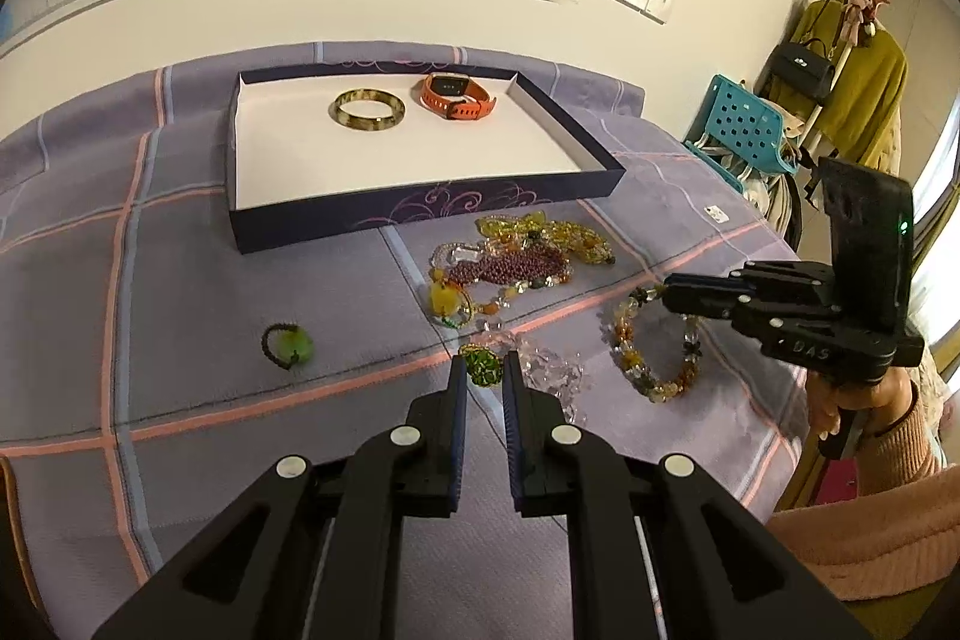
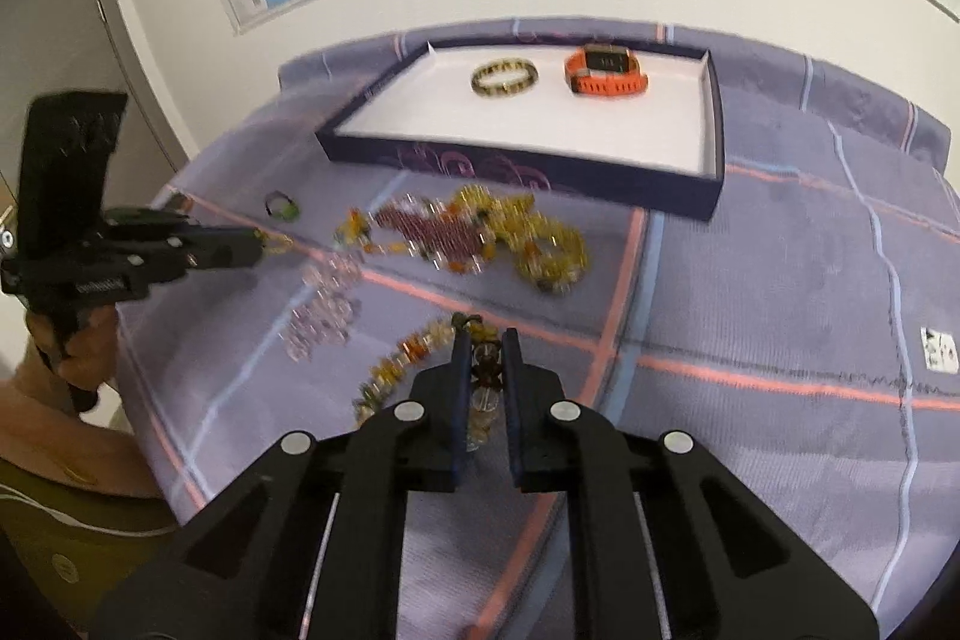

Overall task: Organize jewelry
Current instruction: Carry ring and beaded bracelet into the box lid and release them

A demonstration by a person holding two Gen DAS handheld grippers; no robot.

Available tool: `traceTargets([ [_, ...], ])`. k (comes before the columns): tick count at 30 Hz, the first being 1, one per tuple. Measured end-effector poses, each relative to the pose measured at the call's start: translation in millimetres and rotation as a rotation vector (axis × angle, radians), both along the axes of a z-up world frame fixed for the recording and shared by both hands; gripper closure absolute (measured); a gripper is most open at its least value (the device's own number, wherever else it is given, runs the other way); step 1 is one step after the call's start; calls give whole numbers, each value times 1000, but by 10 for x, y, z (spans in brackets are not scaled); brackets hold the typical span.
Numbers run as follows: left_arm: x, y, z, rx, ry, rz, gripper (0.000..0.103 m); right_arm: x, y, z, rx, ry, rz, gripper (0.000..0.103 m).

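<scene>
Item: amber bead bracelet, on the counter near the bead heap. Right tool pinching its beads; left tool pressed together, empty. Handling: lift straight, keep strand untangled, carry to tray.

Both tools matte black plastic, pistol-grip handles. Left gripper: two scissor-like linkage arms, round silver pins at pivots, fingers faced with ribbed dark-blue pads. Right gripper: same build, same silver pins, same blue ribbed pads. Flat black upright plate on top of each tool; small green light on right one's plate; pale lettering on its body. Person's sleeve: fuzzy salmon-pink knit, ribbed cuff.
</scene>
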State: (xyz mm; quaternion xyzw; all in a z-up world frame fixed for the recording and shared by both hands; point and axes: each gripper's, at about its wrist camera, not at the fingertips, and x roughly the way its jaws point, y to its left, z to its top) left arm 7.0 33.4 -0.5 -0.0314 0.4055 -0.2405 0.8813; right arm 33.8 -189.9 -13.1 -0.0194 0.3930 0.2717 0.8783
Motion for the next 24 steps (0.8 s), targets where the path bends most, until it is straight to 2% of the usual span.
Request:
traceTargets([
  [12, 220, -9, 245, 25, -72, 19, 93, 157, 81, 470, 45, -109, 17, 93],
  [24, 798, -17, 478, 52, -111, 59, 93, 775, 65, 794, 91, -169, -17, 93],
])
